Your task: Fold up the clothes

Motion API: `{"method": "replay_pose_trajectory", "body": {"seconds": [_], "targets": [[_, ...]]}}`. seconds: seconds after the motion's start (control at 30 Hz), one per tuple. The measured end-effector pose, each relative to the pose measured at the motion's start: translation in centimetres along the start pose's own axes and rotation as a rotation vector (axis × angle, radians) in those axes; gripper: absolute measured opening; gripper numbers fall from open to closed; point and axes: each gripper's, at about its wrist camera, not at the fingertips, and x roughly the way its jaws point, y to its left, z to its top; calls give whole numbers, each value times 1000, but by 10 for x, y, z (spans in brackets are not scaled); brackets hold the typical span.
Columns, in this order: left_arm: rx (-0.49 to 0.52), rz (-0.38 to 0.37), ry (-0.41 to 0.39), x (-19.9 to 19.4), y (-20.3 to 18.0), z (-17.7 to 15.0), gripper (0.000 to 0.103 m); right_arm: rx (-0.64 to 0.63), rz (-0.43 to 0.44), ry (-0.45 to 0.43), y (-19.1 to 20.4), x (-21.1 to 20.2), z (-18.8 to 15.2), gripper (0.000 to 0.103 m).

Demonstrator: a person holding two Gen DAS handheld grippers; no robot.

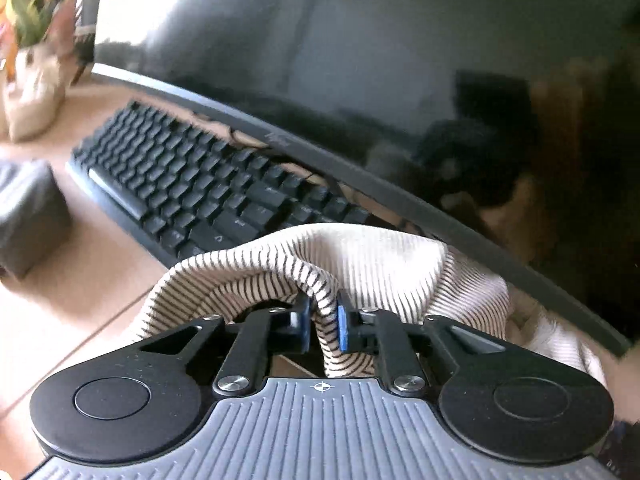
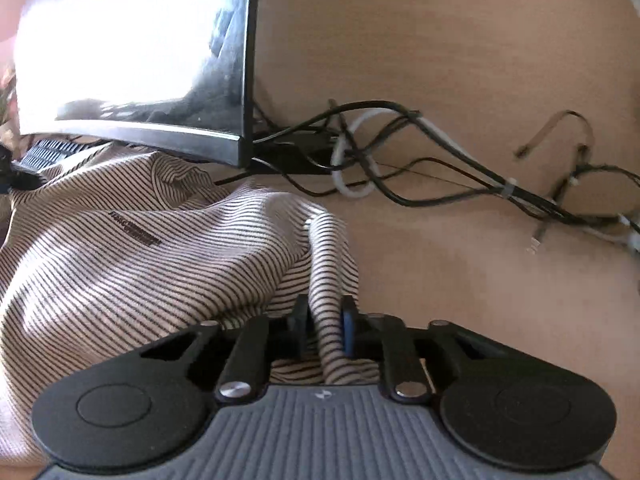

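A cream garment with thin dark stripes (image 1: pixel 368 264) is bunched in front of a monitor. My left gripper (image 1: pixel 324 320) is shut on a pinched fold of it, the cloth squeezed between the blue pads. In the right wrist view the same striped garment (image 2: pixel 120 264) spreads to the left, with a small dark label on it. My right gripper (image 2: pixel 326 324) is shut on a fold at the garment's right edge. Cloth hides both grippers' fingertips.
A black keyboard (image 1: pixel 200 188) lies on the wooden desk (image 2: pixel 460 280) under a curved dark monitor (image 1: pixel 400 60), close behind the garment. A potted plant (image 1: pixel 32 40) and a grey box (image 1: pixel 24 216) stand at the left. Tangled cables (image 2: pixel 400 152) lie at the right.
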Motion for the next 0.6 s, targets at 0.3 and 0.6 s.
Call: {"method": "replay_pose_trajectory", "body": {"seconds": [0.3,0.6], "targets": [[258,-257,-330,-149,8,8,12,5,-279,-149,40,-126,-17,3],[348,-530,-454,-276,18,18,12,126,-192,-264,65,-247,-18,89]]}}
